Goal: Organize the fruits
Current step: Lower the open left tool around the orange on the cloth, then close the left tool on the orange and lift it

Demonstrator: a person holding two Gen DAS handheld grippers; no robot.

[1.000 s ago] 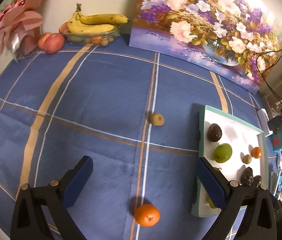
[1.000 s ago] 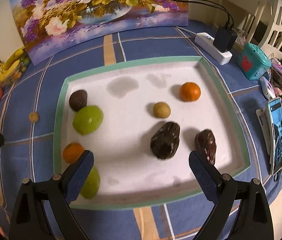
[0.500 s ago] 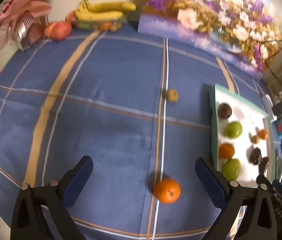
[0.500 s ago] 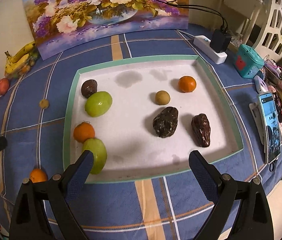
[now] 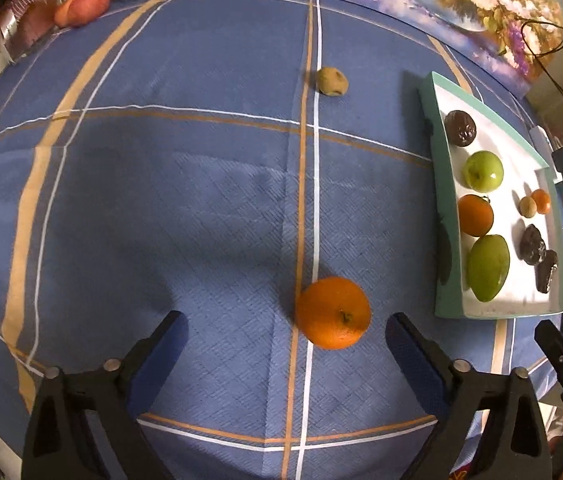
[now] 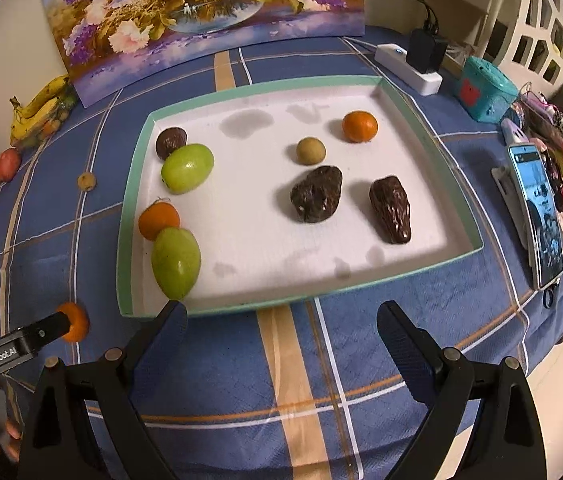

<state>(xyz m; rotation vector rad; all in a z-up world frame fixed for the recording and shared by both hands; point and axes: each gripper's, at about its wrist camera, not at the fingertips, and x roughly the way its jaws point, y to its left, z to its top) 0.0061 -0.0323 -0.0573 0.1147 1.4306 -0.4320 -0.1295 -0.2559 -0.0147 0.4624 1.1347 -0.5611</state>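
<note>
A woven blue cloth with tan and white stripes covers the tabletop (image 5: pixel 185 184), its weave showing as a fine diamond pattern. On it lies a round orange (image 5: pixel 332 313) with a dimpled skin and a small dark stem scar, just ahead of the left tool (image 5: pixel 286 339) and nearer the right-hand pad; the pads stand apart from it. The left tool's jaws have just been closing a little but are still wide, gripping nothing. Farther off, a small knobbly tan fruit (image 5: pixel 332 81) sits alone on the cloth, with bare cloth all around it.

The shallow tray (image 6: pixel 421 120), white inside with a mint-green raised rim, holds two glossy green fruits (image 6: pixel 187 168), two oranges (image 6: pixel 359 126), a smooth tan ball (image 6: pixel 310 151) and three wrinkled dark brown fruits (image 6: pixel 316 193), leaving a broad bare patch along its middle and near edge. The right tool (image 6: pixel 281 332) hovers over the cloth just short of the tray's near rim, jaws spread and empty.
</note>
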